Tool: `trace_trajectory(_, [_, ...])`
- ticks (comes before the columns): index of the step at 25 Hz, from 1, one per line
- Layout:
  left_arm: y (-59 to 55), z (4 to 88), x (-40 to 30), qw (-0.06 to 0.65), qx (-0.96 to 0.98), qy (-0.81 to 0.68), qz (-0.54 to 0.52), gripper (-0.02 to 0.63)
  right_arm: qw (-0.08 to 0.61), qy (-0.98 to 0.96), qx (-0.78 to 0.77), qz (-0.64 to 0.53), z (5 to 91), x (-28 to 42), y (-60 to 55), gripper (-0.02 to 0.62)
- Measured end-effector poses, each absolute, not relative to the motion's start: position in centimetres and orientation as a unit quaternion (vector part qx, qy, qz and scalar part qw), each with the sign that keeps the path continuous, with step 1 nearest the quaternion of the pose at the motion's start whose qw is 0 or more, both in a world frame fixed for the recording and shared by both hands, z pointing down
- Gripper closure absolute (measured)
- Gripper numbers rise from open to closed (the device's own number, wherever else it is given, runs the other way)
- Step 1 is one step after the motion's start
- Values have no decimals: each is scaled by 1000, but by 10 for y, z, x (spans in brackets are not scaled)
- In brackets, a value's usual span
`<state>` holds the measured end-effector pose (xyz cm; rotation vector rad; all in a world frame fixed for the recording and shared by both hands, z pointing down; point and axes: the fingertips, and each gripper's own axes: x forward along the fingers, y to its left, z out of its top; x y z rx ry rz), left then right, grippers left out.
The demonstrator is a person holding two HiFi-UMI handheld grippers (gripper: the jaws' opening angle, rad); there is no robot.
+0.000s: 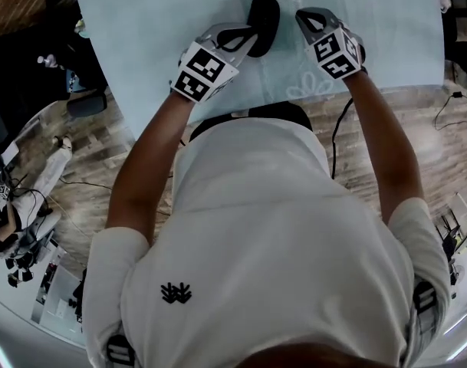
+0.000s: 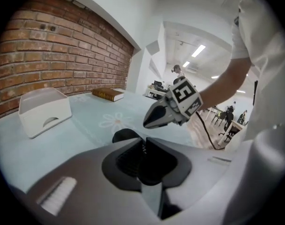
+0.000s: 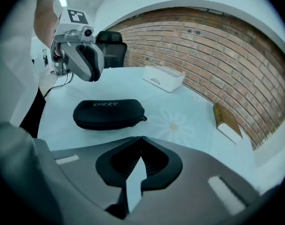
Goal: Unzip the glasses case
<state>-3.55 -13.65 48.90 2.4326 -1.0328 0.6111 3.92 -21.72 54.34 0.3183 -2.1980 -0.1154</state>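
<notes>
Our left gripper and right gripper sit closed, empty. We should steady the glasses case, then pinch its zip pull.

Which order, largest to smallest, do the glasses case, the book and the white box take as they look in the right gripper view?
1. glasses case, clearly largest.
2-3. book and white box look about alike; the box lies farther off, so no ranking between them.
</notes>
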Motion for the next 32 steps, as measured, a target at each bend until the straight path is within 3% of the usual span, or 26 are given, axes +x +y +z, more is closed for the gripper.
trace_trajectory(13, [-45, 430, -86, 210, 890, -369, 165, 551, 347, -886, 288, 103, 486, 73, -63, 595])
trace_trajectory(18, [3, 414, -96, 204, 888, -367, 188, 551, 326, -881, 313, 138, 469, 75, -7, 595])
trace_trajectory(32, [93, 401, -119, 215, 892, -360, 170, 551, 291, -885, 335, 143, 432, 56, 87, 595])
